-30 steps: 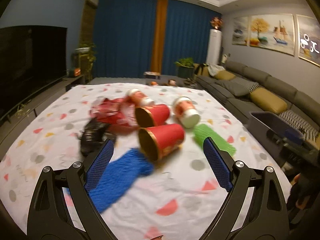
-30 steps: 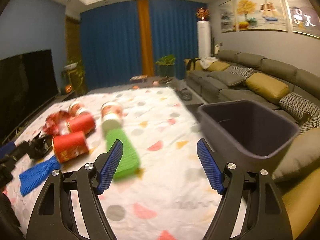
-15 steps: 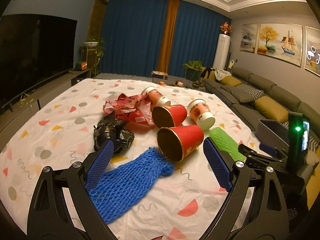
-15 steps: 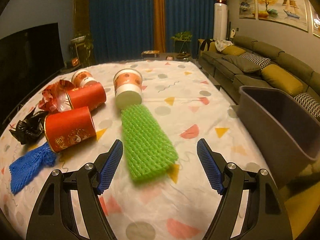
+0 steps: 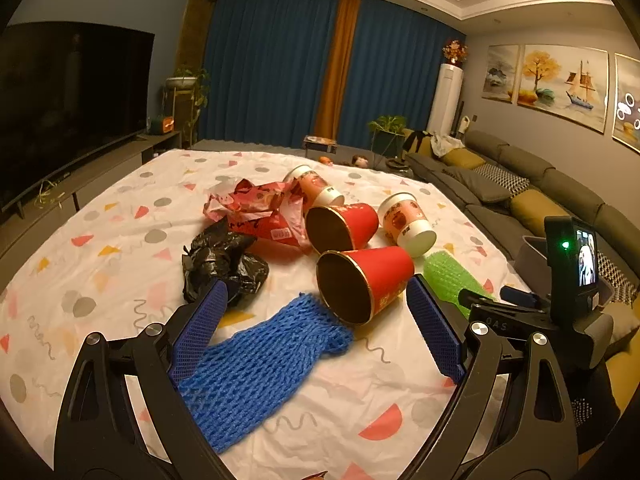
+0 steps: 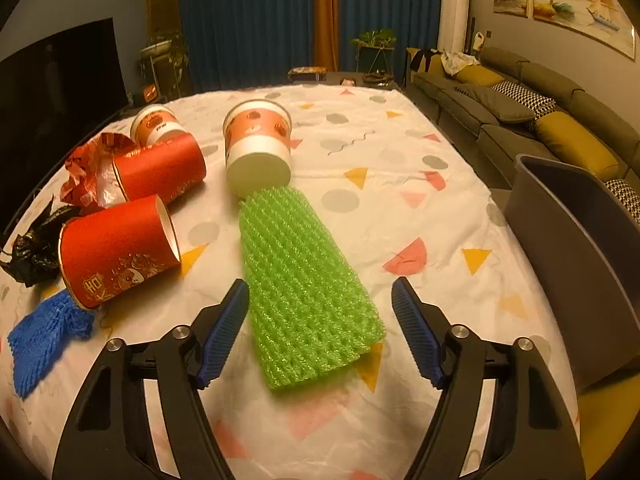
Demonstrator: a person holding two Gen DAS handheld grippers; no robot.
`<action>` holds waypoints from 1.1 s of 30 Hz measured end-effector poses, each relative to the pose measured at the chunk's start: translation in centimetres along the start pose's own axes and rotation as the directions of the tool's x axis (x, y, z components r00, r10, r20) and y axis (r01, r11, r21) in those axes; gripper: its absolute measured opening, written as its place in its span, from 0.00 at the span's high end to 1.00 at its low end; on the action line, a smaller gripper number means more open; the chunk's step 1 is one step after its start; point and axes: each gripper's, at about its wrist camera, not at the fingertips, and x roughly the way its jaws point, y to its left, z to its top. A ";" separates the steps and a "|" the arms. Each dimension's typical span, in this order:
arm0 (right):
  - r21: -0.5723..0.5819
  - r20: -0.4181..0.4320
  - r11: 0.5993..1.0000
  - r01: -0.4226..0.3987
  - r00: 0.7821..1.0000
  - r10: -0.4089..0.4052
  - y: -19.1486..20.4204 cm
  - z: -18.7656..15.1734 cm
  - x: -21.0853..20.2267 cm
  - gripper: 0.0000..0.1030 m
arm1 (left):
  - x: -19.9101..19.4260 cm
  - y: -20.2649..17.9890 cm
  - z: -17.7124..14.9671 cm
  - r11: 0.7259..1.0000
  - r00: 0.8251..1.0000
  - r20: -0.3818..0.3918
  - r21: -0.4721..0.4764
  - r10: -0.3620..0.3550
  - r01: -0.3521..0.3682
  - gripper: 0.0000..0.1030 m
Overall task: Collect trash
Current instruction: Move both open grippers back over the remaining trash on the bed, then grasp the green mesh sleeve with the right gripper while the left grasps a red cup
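A patterned sheet [image 6: 400,152] covers the table, with a grey bin [image 6: 580,248] off its right edge and the trash lying on the cloth: a green foam net [image 6: 304,280], a blue foam net [image 5: 264,364], two red cups [image 5: 360,284] on their sides, and a black bag [image 5: 224,264]. The right gripper [image 6: 320,304] straddles the near end of the green foam net, its jaws closing but the pads still clear of it. The left gripper [image 5: 316,316] stands wide apart above the blue foam net and the nearer red cup, gripping nothing.
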 end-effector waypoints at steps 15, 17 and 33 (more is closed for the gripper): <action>-0.040 -0.067 0.999 -0.025 0.997 0.022 0.7 -0.3 1.3 0.58 | 0.3 0.3 -0.1 1.000 1.000 -0.008 -0.008 -0.001 0.001 0.13; -0.045 -0.068 0.998 -0.035 0.997 0.032 0.7 -0.3 1.3 0.61 | 0.3 0.2 -0.1 1.000 1.000 -0.008 -0.009 -0.002 0.002 0.13; 0.003 0.046 0.995 -0.100 0.994 0.100 -0.5 -0.9 -1.5 0.87 | 4.1 -1.4 -0.1 0.995 0.990 -0.105 -0.024 -0.095 0.093 0.22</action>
